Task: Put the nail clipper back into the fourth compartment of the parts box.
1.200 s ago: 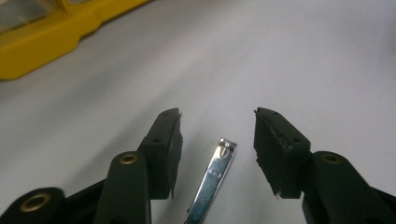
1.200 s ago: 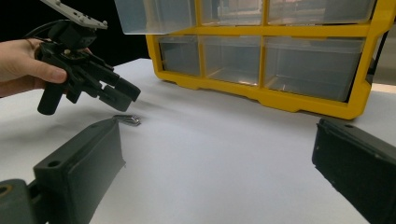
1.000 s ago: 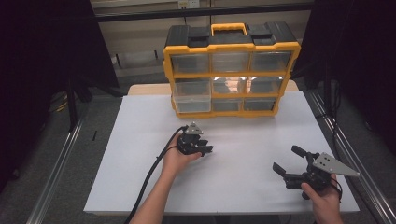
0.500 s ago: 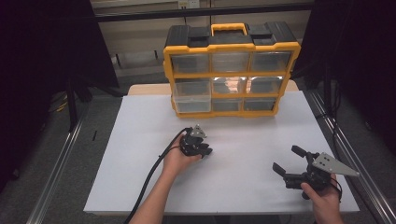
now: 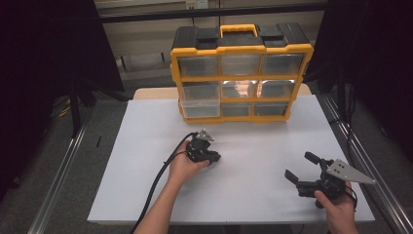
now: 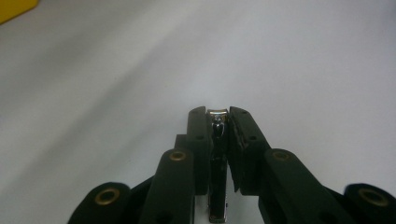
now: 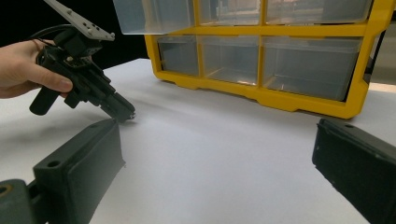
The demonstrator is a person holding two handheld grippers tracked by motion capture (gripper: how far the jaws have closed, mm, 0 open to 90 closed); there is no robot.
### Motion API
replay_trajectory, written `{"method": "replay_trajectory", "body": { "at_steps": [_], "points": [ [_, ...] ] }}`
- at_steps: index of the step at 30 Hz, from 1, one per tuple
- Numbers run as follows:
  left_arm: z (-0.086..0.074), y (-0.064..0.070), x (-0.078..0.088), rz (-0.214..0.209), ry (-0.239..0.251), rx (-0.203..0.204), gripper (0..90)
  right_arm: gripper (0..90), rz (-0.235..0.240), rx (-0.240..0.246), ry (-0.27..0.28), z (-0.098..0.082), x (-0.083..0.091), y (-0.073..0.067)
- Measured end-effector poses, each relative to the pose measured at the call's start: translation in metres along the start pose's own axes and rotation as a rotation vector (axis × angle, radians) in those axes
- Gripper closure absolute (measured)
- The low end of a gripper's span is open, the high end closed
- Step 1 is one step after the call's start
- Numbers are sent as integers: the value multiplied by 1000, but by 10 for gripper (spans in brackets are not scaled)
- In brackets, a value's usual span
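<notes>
— Nail clipper: where is it?
— Clamped upright between your left gripper's jaws, its chrome tip just past the pads, in front of the yellow drawer organizer and just above the white table.
— And how is that gripper held?
— Your left hand tilts it nose-down toward the tabletop; its cable trails toward you, away from the organizer.
— My other hand?
— Your right gripper sits farther from the organizer, toward its right end, well apart from the left one. Its jaws stand wide apart with nothing between them.
</notes>
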State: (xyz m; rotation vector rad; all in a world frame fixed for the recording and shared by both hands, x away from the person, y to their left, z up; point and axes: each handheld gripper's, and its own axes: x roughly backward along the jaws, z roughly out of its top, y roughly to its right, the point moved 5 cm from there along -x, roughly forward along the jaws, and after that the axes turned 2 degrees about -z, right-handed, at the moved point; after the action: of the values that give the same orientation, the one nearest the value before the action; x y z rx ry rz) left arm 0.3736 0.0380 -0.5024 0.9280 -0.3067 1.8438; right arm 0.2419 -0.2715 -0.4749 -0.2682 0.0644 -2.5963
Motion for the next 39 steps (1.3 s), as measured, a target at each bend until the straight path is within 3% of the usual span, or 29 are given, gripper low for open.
{"method": "replay_trajectory", "body": {
  "at_steps": [2, 3, 7, 9, 17, 30, 34, 39],
  "points": [
    [0, -1, 3, -1, 30, 17, 800, 11, -1, 0, 1, 0, 0, 0],
    [0, -1, 6, -8, 20, 26, 800, 11, -4, -1, 1, 0, 0, 0],
    [3, -2, 14, -23, 110, 78, 809, 11, -9, -4, 1, 0, 0, 0],
    [3, -3, 16, -20, 122, 89, 810, 11, -7, -4, -1, 0, 0, 0],
    [3, -4, 21, -26, 148, 96, 810, 11, -7, -5, 3, 0, 0, 0],
    [17, -4, 49, -58, 280, 122, 811, 11, -2, -3, 1, 0, -1, -1],
    [21, -4, 58, -42, 299, 118, 811, 11, 0, -2, -4, 0, 0, -1],
    [26, -3, 66, -57, 336, 127, 811, 11, -4, 0, -3, 0, -1, 0]
  ]
}}
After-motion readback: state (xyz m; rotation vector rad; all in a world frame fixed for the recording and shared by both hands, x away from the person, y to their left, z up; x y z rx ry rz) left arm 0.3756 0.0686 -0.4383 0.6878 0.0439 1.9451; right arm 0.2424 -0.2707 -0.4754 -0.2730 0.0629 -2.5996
